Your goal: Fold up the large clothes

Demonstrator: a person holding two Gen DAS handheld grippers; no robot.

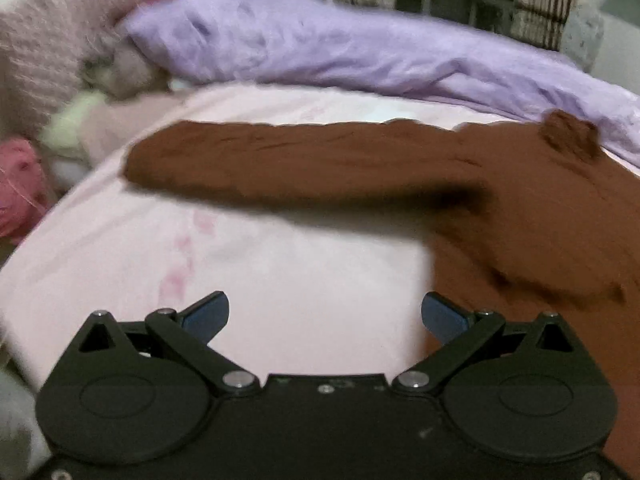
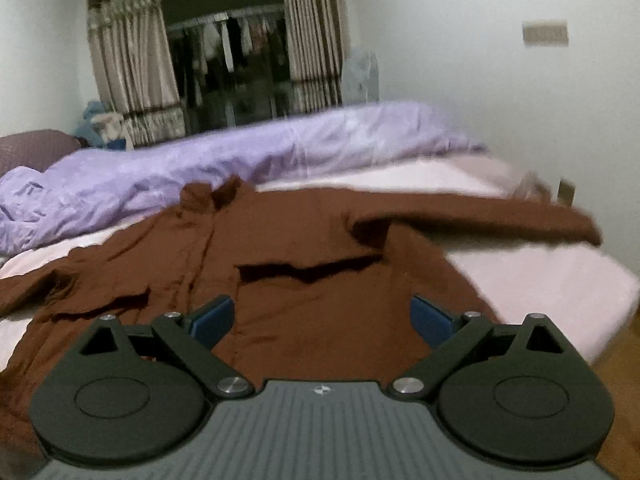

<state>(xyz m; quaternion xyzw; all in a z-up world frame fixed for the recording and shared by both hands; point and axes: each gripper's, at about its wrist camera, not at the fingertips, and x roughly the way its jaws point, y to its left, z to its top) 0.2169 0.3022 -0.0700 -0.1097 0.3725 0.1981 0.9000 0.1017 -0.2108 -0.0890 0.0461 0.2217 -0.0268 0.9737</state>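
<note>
The brown shirt lies spread flat on the pink bed sheet, sleeves out toward nine and three o'clock. The left gripper and the right gripper both hover spread wide, holding nothing. Folding looks unstarted; next, pinch a sleeve and fold inward.

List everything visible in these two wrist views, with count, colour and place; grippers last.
Long-sleeved brown garment: one, brown, spread flat on the bed, sleeves out.
Pink bed sheet: one, pale pink, under the garment.
Crumpled lilac duvet: one, lilac, along the far side of the bed.
Striped beige curtains: two, beige-brown, flanking a dark opening.
Pink fuzzy item: one, pink, left bed edge; blurred.
Left gripper: black, blue pads, open above the sheet.
Right gripper: black, blue pads, open above the garment.
</note>
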